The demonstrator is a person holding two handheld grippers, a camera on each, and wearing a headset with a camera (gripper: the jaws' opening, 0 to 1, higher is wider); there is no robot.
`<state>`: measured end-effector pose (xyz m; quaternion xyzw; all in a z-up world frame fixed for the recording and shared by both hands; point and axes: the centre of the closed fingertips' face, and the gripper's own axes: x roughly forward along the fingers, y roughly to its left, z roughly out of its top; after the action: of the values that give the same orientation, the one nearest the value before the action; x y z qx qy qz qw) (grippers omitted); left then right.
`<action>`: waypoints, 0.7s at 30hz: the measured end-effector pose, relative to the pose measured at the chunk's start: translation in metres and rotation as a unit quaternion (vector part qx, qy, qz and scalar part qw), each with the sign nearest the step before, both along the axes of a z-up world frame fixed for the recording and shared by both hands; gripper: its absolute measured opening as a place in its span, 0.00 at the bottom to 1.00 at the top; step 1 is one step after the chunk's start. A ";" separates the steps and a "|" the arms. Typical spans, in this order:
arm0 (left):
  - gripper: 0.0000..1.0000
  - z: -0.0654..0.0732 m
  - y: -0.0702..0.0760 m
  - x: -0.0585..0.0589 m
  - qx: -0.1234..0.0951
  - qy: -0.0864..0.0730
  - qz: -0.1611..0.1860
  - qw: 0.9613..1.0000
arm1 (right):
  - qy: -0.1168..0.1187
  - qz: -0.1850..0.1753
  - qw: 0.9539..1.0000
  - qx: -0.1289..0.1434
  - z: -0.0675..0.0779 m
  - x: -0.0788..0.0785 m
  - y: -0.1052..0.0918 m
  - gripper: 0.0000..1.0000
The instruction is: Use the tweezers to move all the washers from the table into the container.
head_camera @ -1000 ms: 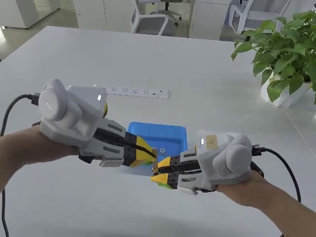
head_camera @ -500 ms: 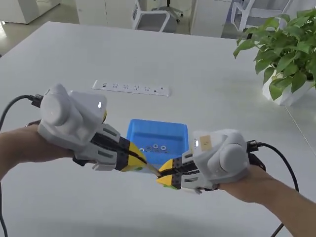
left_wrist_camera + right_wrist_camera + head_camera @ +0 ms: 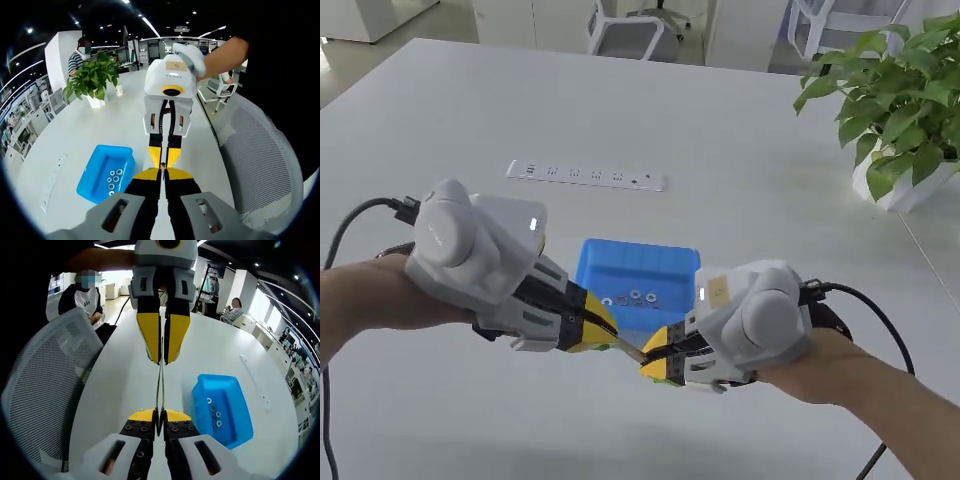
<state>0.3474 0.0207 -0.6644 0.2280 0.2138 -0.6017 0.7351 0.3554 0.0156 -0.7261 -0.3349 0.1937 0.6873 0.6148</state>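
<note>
Now that both grippers have drawn back off the container toward the person, the table (image 3: 740, 180) shows the container (image 3: 640, 262) whole. I read that as a drop just finished, with the tool being re-gripped before another pick. Tip to tip, the left gripper (image 3: 615, 338) and right gripper (image 3: 650, 358) meet just in front of the container, held low and level, each pointing at the other. Both sets of jaws are closed on the tweezers (image 3: 160, 390), which bridge the short gap between them. The washers (image 3: 632, 297) lie in a loose cluster on the container floor.
</note>
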 end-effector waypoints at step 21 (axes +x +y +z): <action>0.05 -0.065 0.016 0.002 0.132 -0.015 -0.027 0.991 | -0.020 0.011 0.999 -0.032 -0.022 0.003 -0.007 0.06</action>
<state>0.3492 0.0369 -0.7295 0.3374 0.2741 -0.5844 0.6852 0.3580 0.0082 -0.7478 -0.3701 0.1997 0.6806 0.6000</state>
